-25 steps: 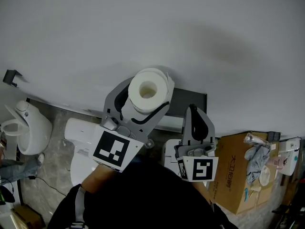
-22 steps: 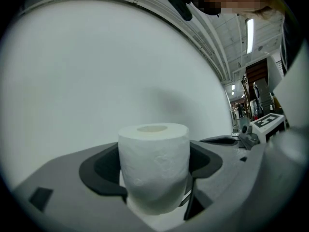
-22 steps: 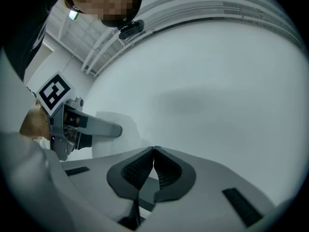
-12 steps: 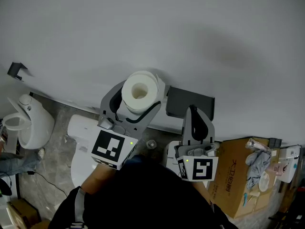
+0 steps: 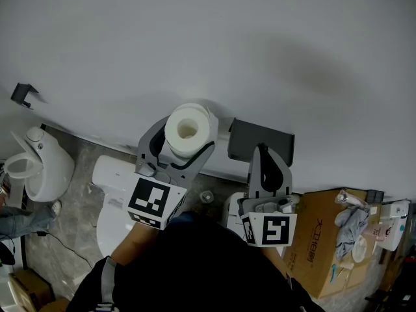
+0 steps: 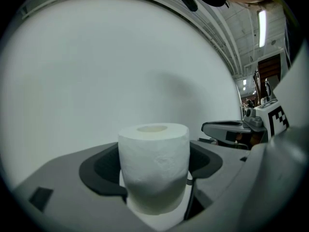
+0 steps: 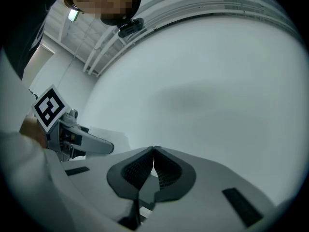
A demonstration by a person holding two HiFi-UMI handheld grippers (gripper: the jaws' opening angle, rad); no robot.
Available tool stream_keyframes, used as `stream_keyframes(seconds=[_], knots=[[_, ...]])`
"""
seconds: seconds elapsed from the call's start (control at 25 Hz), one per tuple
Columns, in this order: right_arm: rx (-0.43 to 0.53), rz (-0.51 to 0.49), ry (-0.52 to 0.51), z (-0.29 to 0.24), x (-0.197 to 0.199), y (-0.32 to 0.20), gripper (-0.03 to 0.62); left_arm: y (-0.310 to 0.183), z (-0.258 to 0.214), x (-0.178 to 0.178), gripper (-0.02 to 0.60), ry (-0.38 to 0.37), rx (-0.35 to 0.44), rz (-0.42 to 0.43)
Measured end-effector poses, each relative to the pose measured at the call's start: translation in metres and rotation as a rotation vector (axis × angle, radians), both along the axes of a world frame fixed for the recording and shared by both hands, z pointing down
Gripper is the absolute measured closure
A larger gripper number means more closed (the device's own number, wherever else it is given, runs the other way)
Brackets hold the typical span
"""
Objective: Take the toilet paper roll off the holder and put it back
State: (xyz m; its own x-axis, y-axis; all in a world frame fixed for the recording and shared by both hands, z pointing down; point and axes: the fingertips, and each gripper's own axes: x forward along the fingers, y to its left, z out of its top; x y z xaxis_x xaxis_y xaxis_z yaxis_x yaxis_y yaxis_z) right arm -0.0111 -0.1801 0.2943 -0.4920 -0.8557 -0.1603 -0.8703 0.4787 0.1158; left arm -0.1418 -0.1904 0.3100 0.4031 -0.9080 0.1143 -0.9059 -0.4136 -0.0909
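Note:
A white toilet paper roll (image 5: 188, 130) stands upright between the jaws of my left gripper (image 5: 184, 142), which is shut on it. The roll is held in front of the white wall, just left of the dark grey holder (image 5: 247, 135) and apart from it. In the left gripper view the roll (image 6: 153, 166) fills the gap between the dark pads, its hollow core facing up. My right gripper (image 5: 262, 149) hangs below the holder, shut with nothing in it; its pads (image 7: 164, 170) meet tip to tip.
A white toilet (image 5: 110, 181) stands on the floor below my left gripper, and another white fixture (image 5: 39, 168) stands at far left. A cardboard box (image 5: 325, 233) with rags on it sits at right. A small black bracket (image 5: 23, 95) sticks out of the wall.
My left gripper has carried the roll to the left, off the holder, so the holder's dark plate is now uncovered. The right gripper has stayed in place.

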Motion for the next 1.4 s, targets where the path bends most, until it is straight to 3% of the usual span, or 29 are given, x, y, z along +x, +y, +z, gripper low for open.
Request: stream_keyframes(seconds=[0.72, 1.4], knots=[[0.003, 0.003, 0.017, 0.002, 0.001, -0.004, 0.571, -0.003, 0.012, -0.001, 0.192, 0.002, -0.027, 0.007], [0.009, -0.001, 0.026, 0.002, -0.001, -0.002, 0.571, -0.001, 0.001, 0.001, 0.192, 0.001, -0.001, 0.021]])
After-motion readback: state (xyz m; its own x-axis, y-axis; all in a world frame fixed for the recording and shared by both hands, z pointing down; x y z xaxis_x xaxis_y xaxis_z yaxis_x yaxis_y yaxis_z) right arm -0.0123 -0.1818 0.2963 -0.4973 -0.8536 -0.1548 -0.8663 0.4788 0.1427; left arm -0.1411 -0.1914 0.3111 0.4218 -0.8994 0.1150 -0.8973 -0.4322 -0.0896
